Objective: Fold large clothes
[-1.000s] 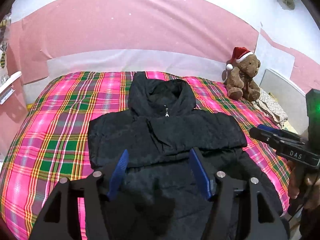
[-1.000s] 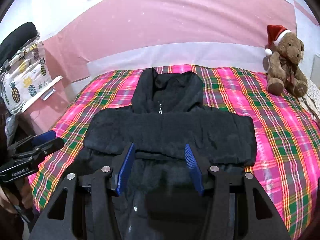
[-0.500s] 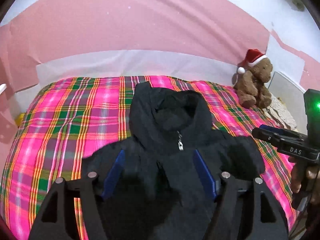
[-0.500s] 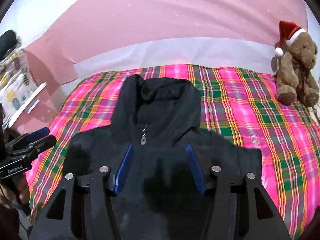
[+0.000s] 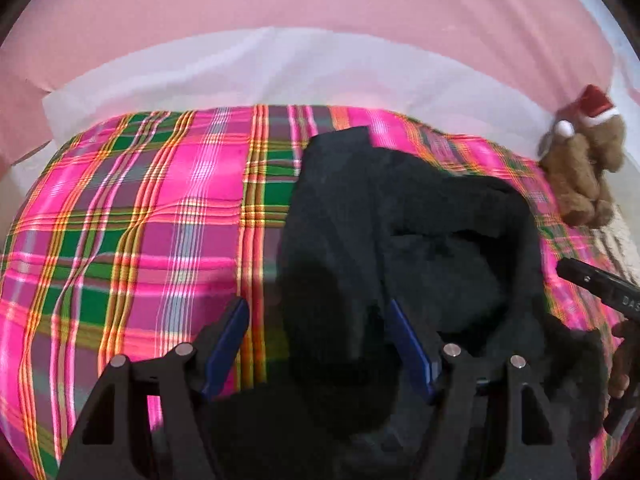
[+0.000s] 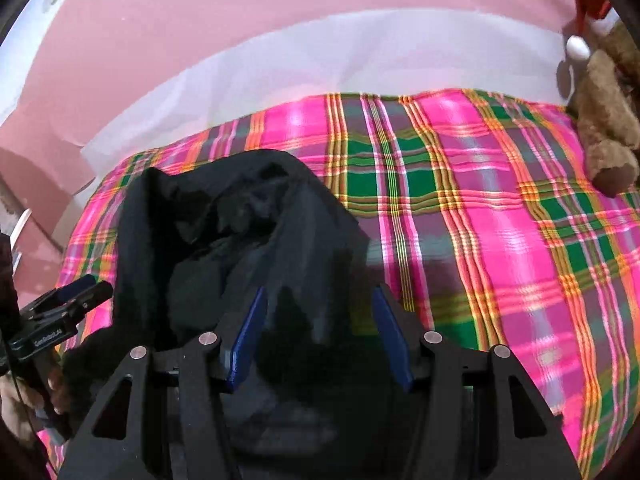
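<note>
A bed fills both views, covered by a plaid blanket [image 5: 152, 220] in pink, green and orange; behind it a white strip runs along a pink wall [image 5: 320, 4]. A black hooded jacket [image 5: 400, 240] lies on the blanket, hood toward the wall. A brown teddy bear [image 5: 580, 176] in a red Santa hat sits at the bed's far right corner. The left gripper [image 5: 318, 340] hovers over the hood's left edge, jaws spread wide; the right gripper [image 6: 318, 332] hovers over the hood's right edge, jaws likewise spread
</note>
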Demonstrator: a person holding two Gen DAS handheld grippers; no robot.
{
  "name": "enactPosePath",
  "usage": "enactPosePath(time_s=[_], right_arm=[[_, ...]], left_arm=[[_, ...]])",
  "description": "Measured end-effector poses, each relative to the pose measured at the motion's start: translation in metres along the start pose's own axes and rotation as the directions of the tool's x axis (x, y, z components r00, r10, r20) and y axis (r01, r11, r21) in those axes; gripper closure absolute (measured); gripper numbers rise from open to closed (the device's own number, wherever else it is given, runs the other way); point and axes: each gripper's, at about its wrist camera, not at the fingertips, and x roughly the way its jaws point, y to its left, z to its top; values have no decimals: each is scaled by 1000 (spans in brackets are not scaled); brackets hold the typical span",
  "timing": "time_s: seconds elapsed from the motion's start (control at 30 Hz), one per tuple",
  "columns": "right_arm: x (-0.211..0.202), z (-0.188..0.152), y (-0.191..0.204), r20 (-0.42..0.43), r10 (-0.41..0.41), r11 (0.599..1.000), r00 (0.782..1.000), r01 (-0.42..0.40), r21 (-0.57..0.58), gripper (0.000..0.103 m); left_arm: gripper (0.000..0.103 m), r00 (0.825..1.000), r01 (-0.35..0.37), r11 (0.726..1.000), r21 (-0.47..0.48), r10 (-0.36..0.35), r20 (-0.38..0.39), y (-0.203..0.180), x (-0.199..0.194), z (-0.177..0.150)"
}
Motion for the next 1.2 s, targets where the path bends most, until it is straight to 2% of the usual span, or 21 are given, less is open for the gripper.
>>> enactPosePath(time_s=[0.13,0.2,0.23,0.27,0.3,0.47,0.63,0.8,0.87,1.0,1.2], right_arm=[[31,14,-1,-27,-6,1000,1000,5,-11,48],[40,17,2,-36,3,1000,999,-3,-15,51],[40,17,7,-31,13,1000,999,-14,-26,85],[40,17,10,-30,17,999,999,-18,-33,93],[33,15,16,-5,6,999,1000,-7,-52,94],[-19,3,16,106,49,997,993,-43,-60,97],[-81,-23,17,188,105,994,977,-96,-56,97],[-142,-73,13,257,143,989,956,-133,-58,97],[-155,-93,12,262,146,989,954,-135,-61,97],[-167,-141,6,226,154,988,962,-144,-58,97],[-149,-193,-12,77,136,990,988,-137,10,96]], left_arm=[[31,1000,24,999,-46,-25,-15,6,28,7],[60,998,49,997,-63,-51,-27,6,37,6],[79,997,65,996,-64,-67,-35,4,39,6],[86,997,76,995,-58,-77,-31,1,38,4],[89,997,75,996,-37,-76,-13,-3,34,4],[91,988,107,994,18,-109,114,-16,-17,-6],[91,959,185,982,38,-189,210,-17,-87,-35],[91,930,243,968,55,-249,270,-9,-149,-75],[91,923,255,965,63,-263,281,-7,-164,-93],[91,927,250,965,81,-263,268,-8,-180,-136],[88,959,224,975,17,-223,175,3,-181,-184]])
